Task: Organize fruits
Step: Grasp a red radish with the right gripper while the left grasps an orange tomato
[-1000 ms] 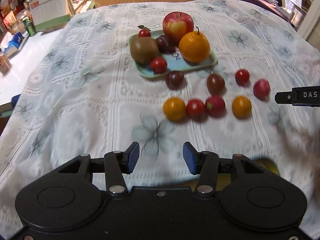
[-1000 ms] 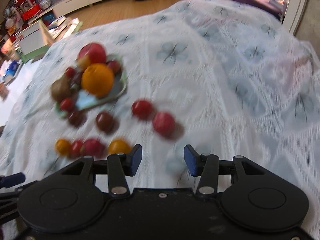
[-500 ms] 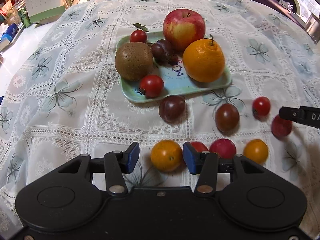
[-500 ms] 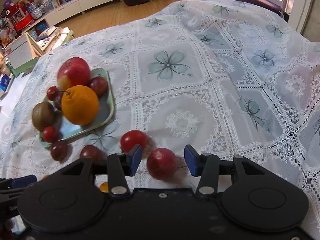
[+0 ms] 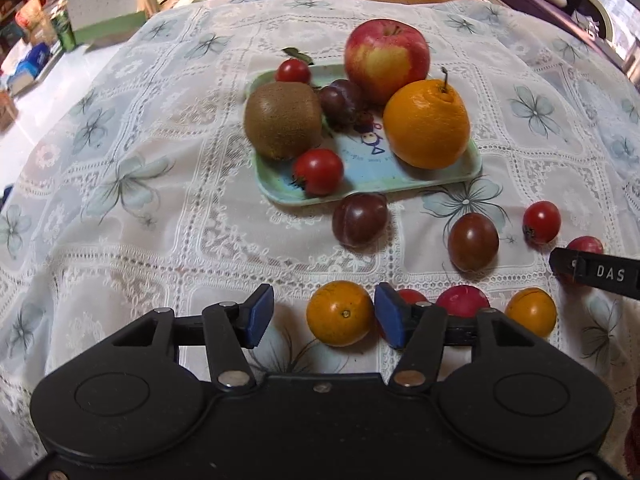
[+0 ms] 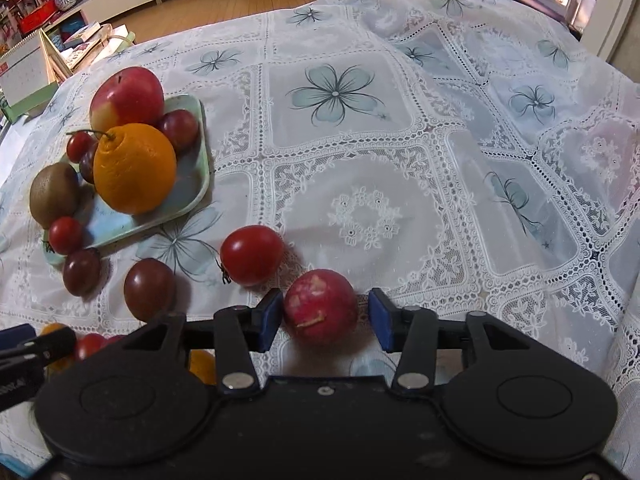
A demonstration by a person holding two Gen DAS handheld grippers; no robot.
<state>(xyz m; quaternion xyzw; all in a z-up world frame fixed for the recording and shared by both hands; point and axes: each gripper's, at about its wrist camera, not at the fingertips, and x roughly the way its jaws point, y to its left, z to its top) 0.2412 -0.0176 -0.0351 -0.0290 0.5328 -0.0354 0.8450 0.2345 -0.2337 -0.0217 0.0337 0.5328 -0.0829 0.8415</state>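
A pale green tray (image 5: 474, 162) holds an apple (image 5: 386, 60), a big orange (image 5: 426, 124), a kiwi (image 5: 283, 120), a plum and two small tomatoes. Several small fruits lie loose on the cloth in front of it. My left gripper (image 5: 324, 316) is open, with a small orange fruit (image 5: 340, 313) between its fingers, close to the right one. My right gripper (image 6: 323, 320) is open around a small red scuffed fruit (image 6: 321, 306), which touches the left pad. A red tomato (image 6: 251, 255) lies just beyond it. The tray also shows in the right wrist view (image 6: 200, 184).
A white lace tablecloth with blue flowers (image 6: 400, 160) covers the table. Dark plums (image 5: 359, 219) (image 5: 473, 242) lie between the tray and the near row. A desk calendar (image 5: 102, 4) and clutter stand at the far left.
Both grippers have moved forward and down toward the loose fruits. The orange fruit now sits between the left fingers and the red fruit between the right fingers.
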